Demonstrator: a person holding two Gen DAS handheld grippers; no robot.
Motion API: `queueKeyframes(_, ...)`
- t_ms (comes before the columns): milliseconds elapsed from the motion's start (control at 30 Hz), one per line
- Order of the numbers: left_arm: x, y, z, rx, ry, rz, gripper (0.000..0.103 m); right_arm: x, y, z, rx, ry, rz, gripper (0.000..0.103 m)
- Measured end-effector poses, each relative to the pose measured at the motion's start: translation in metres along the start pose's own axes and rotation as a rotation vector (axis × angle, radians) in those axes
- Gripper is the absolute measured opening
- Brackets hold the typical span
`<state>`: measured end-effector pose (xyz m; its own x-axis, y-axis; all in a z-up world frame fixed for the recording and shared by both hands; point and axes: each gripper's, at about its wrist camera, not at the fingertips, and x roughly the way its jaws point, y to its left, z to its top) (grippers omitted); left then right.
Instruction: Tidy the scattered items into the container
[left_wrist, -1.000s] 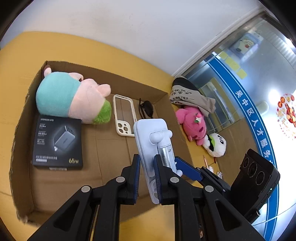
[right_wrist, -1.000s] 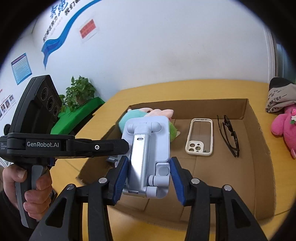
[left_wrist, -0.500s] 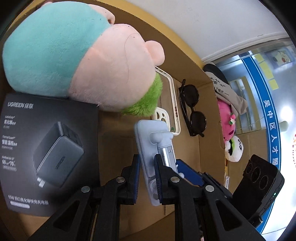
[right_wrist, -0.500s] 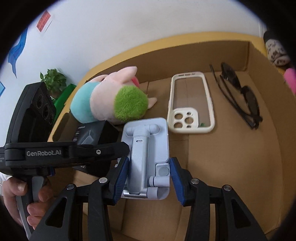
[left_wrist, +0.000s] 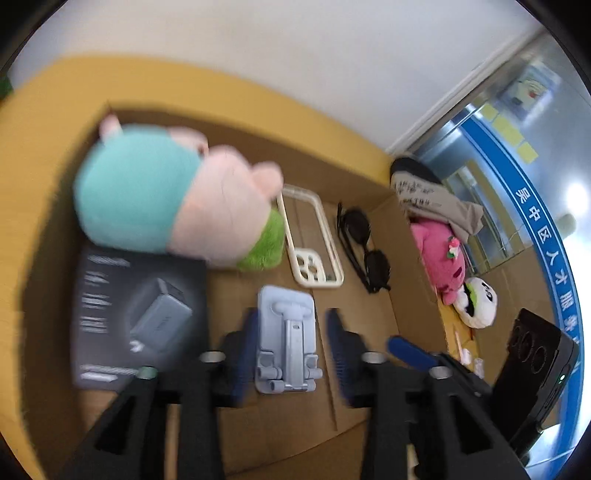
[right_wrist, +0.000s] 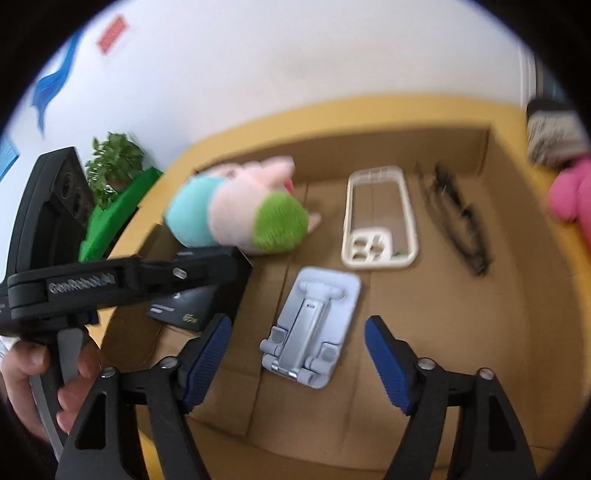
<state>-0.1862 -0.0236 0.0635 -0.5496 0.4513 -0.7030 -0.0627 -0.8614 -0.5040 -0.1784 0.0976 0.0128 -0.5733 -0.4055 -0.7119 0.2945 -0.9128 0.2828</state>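
A pale blue folding phone stand (left_wrist: 287, 341) lies flat on the floor of the cardboard box (left_wrist: 373, 398); it also shows in the right wrist view (right_wrist: 312, 326). My left gripper (left_wrist: 291, 349) is open, its fingers either side of the stand and apart from it. My right gripper (right_wrist: 297, 363) is open and above the stand. In the box lie a teal and pink plush (left_wrist: 177, 206), a black charger box (left_wrist: 136, 317), a cream phone case (left_wrist: 310, 242) and sunglasses (left_wrist: 364, 249).
Outside the box on the yellow table (left_wrist: 207, 94), at the right, lie a grey cap (left_wrist: 432, 195), a pink plush (left_wrist: 443, 254) and a panda plush (left_wrist: 476, 301). A green plant (right_wrist: 114, 162) stands at the left in the right wrist view.
Both grippers have opened and let go of the phone stand, which now lies on the box floor. Both have pulled back and up; the frames are blurred by motion.
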Motion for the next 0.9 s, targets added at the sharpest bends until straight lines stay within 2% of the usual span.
queueKeyframes(67,-0.036,-0.013,-0.019,0.078,-0.134,0.097,0.092,-0.026,-0.002,-0.012,-0.059,-0.084,-0.057,0.081)
queueKeyframes(100,-0.051,-0.017,-0.031,0.113,-0.194,0.142,0.097,-0.035,-0.006,-0.020,-0.088,-0.120,-0.095,0.081)
queueKeyframes(133,-0.063,-0.021,-0.046,0.148,-0.247,0.190,0.099,-0.044,-0.011,-0.030,-0.106,-0.148,-0.139,0.082)
queueKeyframes(200,-0.075,-0.022,-0.071,0.201,-0.306,0.278,0.101,-0.054,-0.026,-0.046,-0.108,-0.176,-0.191,0.082)
queueKeyframes(267,-0.073,-0.019,-0.093,0.212,-0.327,0.365,0.101,-0.054,-0.041,-0.061,-0.098,-0.168,-0.243,0.082)
queueKeyframes(367,-0.058,-0.007,-0.117,0.213,-0.302,0.460,0.101,-0.040,-0.052,-0.077,-0.088,-0.145,-0.301,0.082)
queueKeyframes(467,-0.050,0.004,-0.131,0.214,-0.285,0.507,0.101,-0.052,-0.045,-0.096,-0.106,-0.216,-0.331,0.082)
queueKeyframes(500,-0.051,0.007,-0.137,0.238,-0.301,0.513,0.101,-0.053,-0.043,-0.100,-0.103,-0.232,-0.340,0.082)
queueKeyframes(567,-0.049,0.003,-0.144,0.284,-0.341,0.571,0.102,-0.055,-0.040,-0.107,-0.101,-0.270,-0.349,0.082)
queueKeyframes(833,-0.045,0.006,-0.157,0.310,-0.508,0.547,0.103,-0.051,-0.036,-0.113,-0.106,-0.368,-0.366,0.086)
queueKeyframes(900,-0.045,0.008,-0.157,0.314,-0.523,0.534,0.103,-0.050,-0.037,-0.114,-0.106,-0.381,-0.355,0.088)
